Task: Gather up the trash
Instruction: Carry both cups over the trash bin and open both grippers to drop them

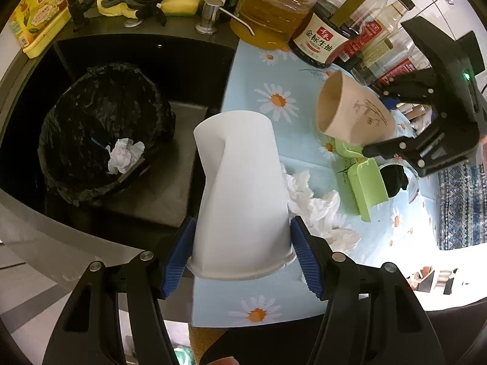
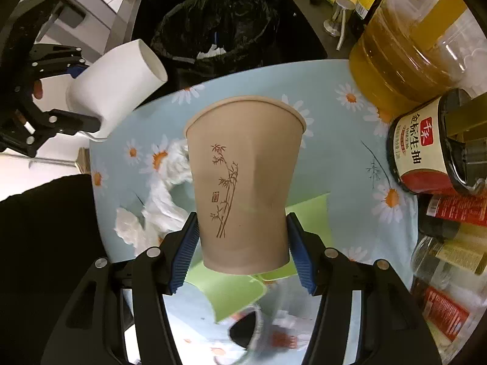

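- My left gripper (image 1: 242, 254) is clamped on the white paper cup (image 1: 240, 188), blue pads pinching it near its base, the wall visibly creased from the squeeze.
- That cup's long axis runs straight out along the fingers, open mouth pointing away from me and tipped a little toward the sink side.
- My right gripper (image 2: 242, 251) holds the tan paper cup (image 2: 243, 179) with the bamboo print the same way: base between the pads, rim far from me.
- The bin (image 1: 100, 133), lined with a black bag, sits down in the dark sink (image 1: 170, 70), with a crumpled tissue (image 1: 124, 155) already inside.
- The relation that matters: from the left gripper the bin lies ahead and to the left, lower than the cup; from the right gripper it lies ahead past the far edge of the surface (image 2: 328, 97).
- I judge the left cup the nearer of the two, since it already hangs about over the sink edge, so it should go in first.
- More trash is left on the daisy-print surface: crumpled white tissues (image 1: 316, 200) just beside the left cup, and a green carton (image 1: 365, 182) under the right cup.
- Oil and soy sauce bottles (image 2: 423, 149) crowd the right side; I would swing the right cup clear of them.
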Action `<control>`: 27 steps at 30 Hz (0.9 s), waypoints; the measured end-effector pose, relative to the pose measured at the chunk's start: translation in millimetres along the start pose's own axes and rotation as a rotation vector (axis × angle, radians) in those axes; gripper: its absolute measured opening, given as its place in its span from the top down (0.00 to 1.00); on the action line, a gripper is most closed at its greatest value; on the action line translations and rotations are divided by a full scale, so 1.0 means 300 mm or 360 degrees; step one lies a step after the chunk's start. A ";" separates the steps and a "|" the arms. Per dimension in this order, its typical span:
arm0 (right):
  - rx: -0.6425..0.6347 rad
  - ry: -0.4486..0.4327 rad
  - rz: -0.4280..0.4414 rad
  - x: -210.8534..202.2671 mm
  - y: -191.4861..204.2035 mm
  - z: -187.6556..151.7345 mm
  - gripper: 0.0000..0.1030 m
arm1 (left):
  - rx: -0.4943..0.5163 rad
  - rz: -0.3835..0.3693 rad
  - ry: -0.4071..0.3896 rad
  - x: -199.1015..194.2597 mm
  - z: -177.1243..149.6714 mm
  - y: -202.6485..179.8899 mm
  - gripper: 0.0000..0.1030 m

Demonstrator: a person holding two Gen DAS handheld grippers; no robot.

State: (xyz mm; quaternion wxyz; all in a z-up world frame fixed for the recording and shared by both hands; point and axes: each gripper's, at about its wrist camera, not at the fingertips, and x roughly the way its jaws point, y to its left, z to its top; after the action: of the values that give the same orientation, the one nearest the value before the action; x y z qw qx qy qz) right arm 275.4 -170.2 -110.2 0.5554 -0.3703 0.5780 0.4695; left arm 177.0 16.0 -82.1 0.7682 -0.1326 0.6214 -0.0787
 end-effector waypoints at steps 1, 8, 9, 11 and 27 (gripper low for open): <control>0.0014 -0.0005 -0.0002 -0.002 0.012 0.004 0.44 | 0.0009 -0.0002 0.0000 -0.003 0.001 0.008 0.40; 0.0131 -0.0076 0.0028 -0.008 0.097 0.097 0.44 | 0.0084 -0.0017 0.0012 -0.042 0.017 0.111 0.40; 0.0145 -0.0089 0.0035 -0.008 0.114 0.122 0.44 | 0.0092 -0.0016 0.0014 -0.051 0.021 0.140 0.40; 0.0167 -0.0100 0.0028 0.000 0.136 0.166 0.44 | 0.0106 -0.0005 0.0011 -0.064 0.028 0.178 0.40; 0.0310 -0.0208 0.0126 0.091 0.227 0.532 0.44 | 0.0211 0.0058 0.0046 -0.133 0.137 0.494 0.40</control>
State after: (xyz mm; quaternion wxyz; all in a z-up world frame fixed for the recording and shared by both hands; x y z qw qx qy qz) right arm 254.7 3.9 -119.0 0.6063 -0.2601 0.5974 0.4559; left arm 202.0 172.8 -81.7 0.7676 -0.0689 0.6280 -0.1076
